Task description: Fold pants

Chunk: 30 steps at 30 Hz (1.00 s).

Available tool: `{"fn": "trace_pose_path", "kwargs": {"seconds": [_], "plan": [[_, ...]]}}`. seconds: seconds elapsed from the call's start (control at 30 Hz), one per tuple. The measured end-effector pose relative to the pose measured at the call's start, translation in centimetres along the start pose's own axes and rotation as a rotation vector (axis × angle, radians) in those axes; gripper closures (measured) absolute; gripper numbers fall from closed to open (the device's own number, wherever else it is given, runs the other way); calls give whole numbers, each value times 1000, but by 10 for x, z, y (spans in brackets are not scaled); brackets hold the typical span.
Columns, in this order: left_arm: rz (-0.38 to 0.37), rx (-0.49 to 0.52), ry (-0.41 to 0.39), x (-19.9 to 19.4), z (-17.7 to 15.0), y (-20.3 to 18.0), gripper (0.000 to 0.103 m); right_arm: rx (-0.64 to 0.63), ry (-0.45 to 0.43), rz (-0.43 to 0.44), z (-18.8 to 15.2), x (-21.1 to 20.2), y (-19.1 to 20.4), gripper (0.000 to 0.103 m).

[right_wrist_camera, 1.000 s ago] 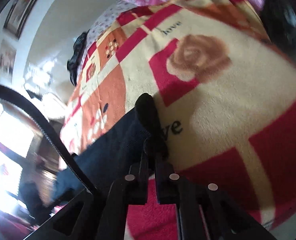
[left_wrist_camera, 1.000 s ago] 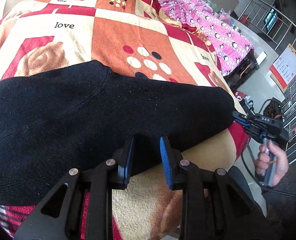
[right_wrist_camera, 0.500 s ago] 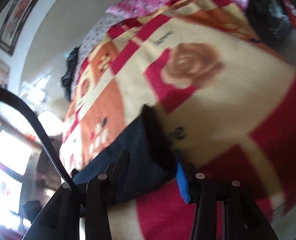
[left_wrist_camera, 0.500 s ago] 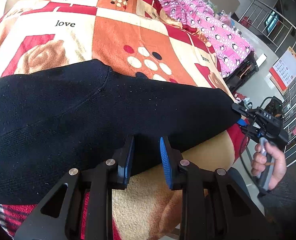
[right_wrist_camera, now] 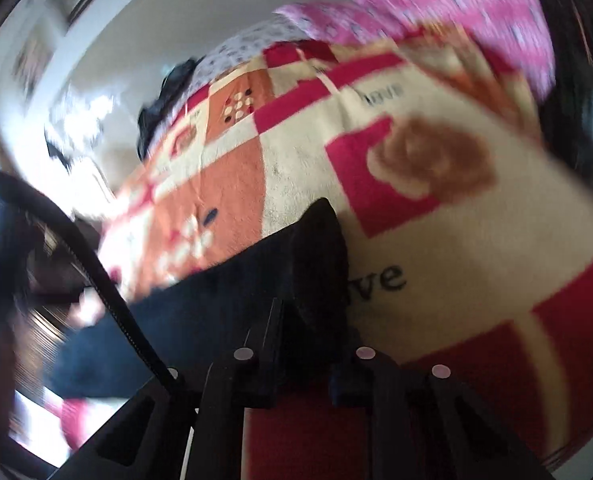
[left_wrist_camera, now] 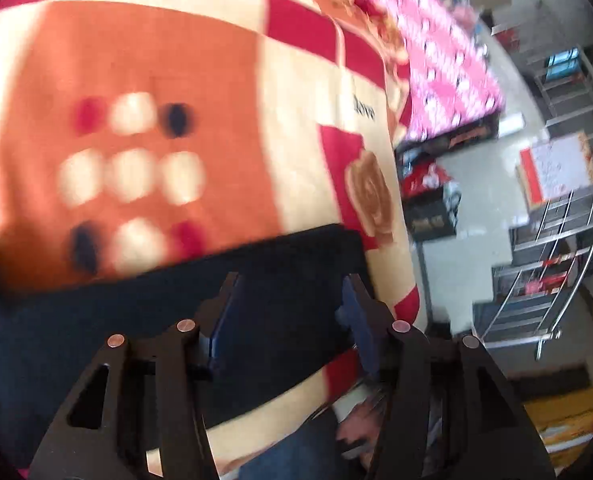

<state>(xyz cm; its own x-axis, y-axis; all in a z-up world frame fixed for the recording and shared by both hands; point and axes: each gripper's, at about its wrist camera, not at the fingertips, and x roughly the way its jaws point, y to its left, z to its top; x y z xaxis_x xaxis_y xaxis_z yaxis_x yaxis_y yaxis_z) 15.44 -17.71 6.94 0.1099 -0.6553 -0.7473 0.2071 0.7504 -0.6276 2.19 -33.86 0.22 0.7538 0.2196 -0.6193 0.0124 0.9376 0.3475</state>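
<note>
Black pants lie spread across a bed covered by a red, orange and cream patchwork blanket printed with roses and the word "love". A second ago the left gripper hovered with a narrow gap over the middle of the near hem; now its fingers stand wide apart and it has swung to the pants' end by the bed's right edge, with black cloth between the fingers but nothing pinched. The right gripper, which a second ago was clamped on a fold at that end, has let go: its fingers are parted around a raised ridge of the pants, loosely straddling it. This suggests one fold has been laid down and both tools are repositioning for the next. Both views are blurred by motion. Beyond the bed's far right corner lies a pink patterned quilt; to the right, past the bed's edge, are dark crates on the floor and a metal railing. A black cable crosses the right view's left side. Nothing lies on the pants themselves.
</note>
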Motion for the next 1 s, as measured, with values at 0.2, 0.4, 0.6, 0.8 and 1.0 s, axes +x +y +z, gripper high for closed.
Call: {"fn": "trace_pose_path", "kwargs": {"seconds": [0.2, 0.4, 0.6, 0.8, 1.0], "plan": [[87, 73, 150, 50, 23, -55, 53, -460, -79, -285, -21, -5, 71, 90], [249, 182, 208, 74, 15, -78, 53, -605, -103, -378, -36, 2, 83, 90], [405, 310, 332, 92, 12, -99, 53, -752, -145, -400, -49, 6, 103, 90], [540, 376, 324, 95, 0, -102, 78, -788, -163, -413, -53, 6, 109, 90], [449, 371, 291, 54, -2, -79, 92, -846, -191, -411, -65, -6, 130, 91]]}}
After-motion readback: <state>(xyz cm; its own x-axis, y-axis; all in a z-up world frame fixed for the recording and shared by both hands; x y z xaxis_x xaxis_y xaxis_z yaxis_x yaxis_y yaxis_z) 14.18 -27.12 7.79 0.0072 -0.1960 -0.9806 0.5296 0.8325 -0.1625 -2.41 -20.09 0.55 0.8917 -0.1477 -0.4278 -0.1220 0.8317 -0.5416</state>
